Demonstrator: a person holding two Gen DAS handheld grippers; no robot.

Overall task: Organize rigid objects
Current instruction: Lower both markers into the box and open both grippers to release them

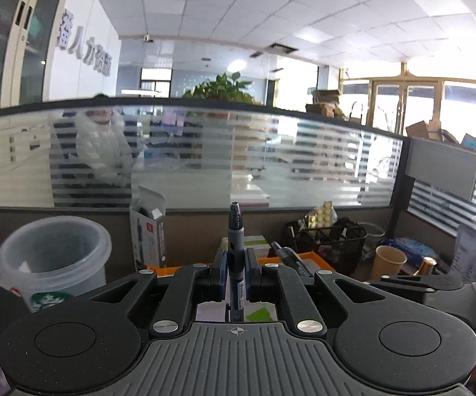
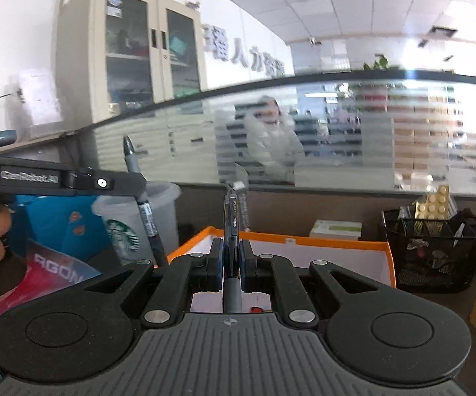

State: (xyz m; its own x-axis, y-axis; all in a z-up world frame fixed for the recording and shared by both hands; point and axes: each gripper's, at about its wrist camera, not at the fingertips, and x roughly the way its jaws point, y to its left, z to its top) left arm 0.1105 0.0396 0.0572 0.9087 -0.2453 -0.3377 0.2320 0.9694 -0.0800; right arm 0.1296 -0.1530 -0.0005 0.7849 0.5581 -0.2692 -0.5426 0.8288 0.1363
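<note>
Though each lower barrel is hidden: left gripper (image 1: 236, 272) fingers clamped on marker (image 1: 236, 231); right gripper (image 2: 230, 262) on pen (image 2: 230, 221)

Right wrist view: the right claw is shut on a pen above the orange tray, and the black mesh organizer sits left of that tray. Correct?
One error: in the right wrist view the black mesh organizer sits right of the orange tray. The right claw is indeed shut on a pen.

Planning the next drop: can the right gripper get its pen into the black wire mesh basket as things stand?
Probably yes. The right gripper, shut on a dark click pen, has the black wire mesh basket ahead to its right with nothing between. The basket already looks crowded, with a yellow brick piece sticking out.
</note>
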